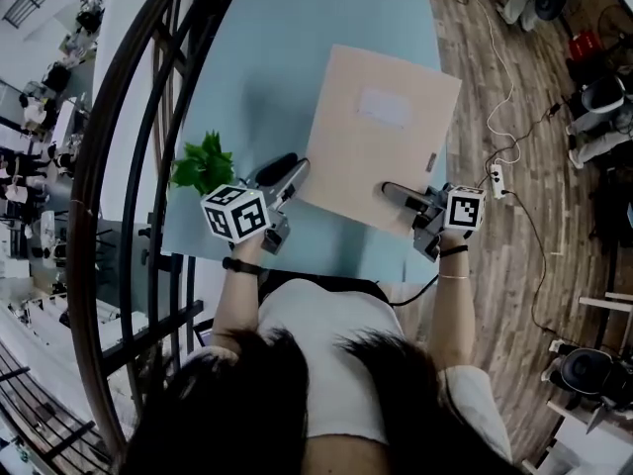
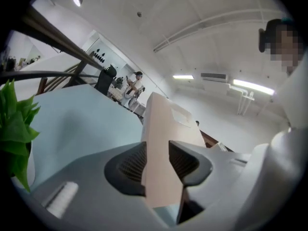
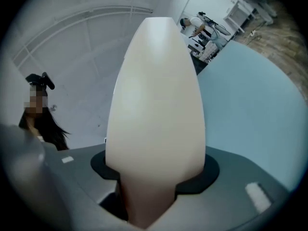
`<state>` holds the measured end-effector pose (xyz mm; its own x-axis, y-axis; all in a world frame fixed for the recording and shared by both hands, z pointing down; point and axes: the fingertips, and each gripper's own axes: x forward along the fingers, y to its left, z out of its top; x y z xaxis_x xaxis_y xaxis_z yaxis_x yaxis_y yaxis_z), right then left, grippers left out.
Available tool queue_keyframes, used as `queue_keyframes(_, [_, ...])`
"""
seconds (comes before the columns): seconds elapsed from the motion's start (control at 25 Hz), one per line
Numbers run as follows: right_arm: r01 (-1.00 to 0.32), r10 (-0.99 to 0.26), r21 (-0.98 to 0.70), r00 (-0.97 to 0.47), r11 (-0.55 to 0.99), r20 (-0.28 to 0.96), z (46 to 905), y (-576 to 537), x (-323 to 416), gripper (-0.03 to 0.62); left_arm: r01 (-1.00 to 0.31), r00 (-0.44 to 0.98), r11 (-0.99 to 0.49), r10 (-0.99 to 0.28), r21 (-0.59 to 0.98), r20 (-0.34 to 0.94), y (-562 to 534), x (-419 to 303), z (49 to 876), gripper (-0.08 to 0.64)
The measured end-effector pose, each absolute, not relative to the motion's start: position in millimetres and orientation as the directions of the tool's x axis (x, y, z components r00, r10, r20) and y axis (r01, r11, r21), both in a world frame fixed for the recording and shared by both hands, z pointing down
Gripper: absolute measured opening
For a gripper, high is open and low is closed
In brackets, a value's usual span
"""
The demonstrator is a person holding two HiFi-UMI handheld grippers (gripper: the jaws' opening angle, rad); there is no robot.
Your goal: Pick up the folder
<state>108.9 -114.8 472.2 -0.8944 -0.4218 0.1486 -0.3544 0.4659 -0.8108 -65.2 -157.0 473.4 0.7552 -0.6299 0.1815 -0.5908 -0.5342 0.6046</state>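
Left gripper [image 1: 285,176] and right gripper [image 1: 400,196] both clamp folder [image 1: 381,132] near edge; shallow pinch, could slip out.

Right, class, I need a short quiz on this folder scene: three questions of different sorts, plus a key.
1. True or false: the left gripper and the right gripper both clamp the folder.
2. In the head view, what stands at the left edge of the table? A) a green plant B) a mug C) a lamp
3. Fill in: the table top is light ____.
Key: 1 true; 2 A; 3 blue.
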Motion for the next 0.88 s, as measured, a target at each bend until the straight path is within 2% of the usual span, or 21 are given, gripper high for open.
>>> queue_keyframes(0.24, [-0.500, -0.544, -0.708, -0.816, 0.498, 0.194, 450.0, -118.5, 123.9, 0.282, -0.617, 0.750, -0.603, -0.645, 0.505, 0.146, -163.4, -56.8, 443.6, 0.170])
queue_keyframes(0.52, [-0.690, -0.728, -0.562, -0.652, 0.455, 0.211, 425.6, -120.7, 152.3, 0.282, -0.670, 0.731, -0.655, -0.663, 0.348, 0.161, -161.1, -44.2, 425.0, 0.141])
queue_keyframes(0.88, [-0.899, -0.867, -0.244, -0.423, 0.364, 0.264, 401.8, -127.3, 174.3, 0.282, -0.704, 0.709, -0.665, -0.678, 0.250, 0.194, -163.4, -29.6, 421.1, 0.104])
